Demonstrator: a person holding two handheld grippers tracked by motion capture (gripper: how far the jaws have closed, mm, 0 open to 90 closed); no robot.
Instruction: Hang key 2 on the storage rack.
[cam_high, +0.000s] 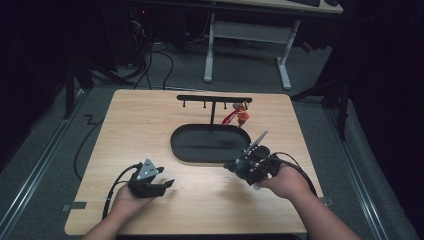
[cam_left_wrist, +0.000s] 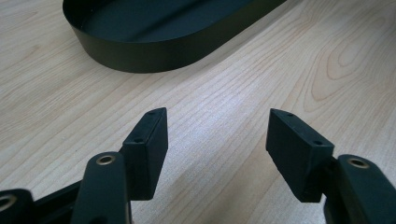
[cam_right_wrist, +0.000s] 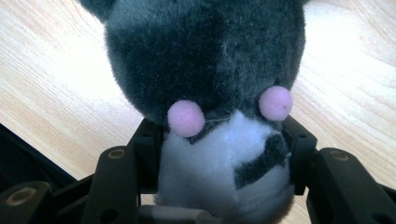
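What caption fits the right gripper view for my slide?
Right gripper clamps a grey-and-white plush toy with pink cheeks above the wooden table.

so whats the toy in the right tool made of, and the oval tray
The toy looks like plush: fuzzy grey and white pile, with pink felt-like cheek dots. The oval tray seems thin sheet metal or hard plastic in matte black: smooth wall, crisp rim, faint sheen.

Left gripper (cam_high: 167, 185): matte black body, a grey three-cornered plate with dark dots behind the fingers, and a black cable looping off its rear. Fingers (cam_left_wrist: 147, 151) are flat black blocks, two small screw holes per top edge, brass-ringed pivots behind. Right gripper (cam_high: 239, 166): black, same brass-ringed linkage, black cable trailing. Forearms bare, no sleeves.
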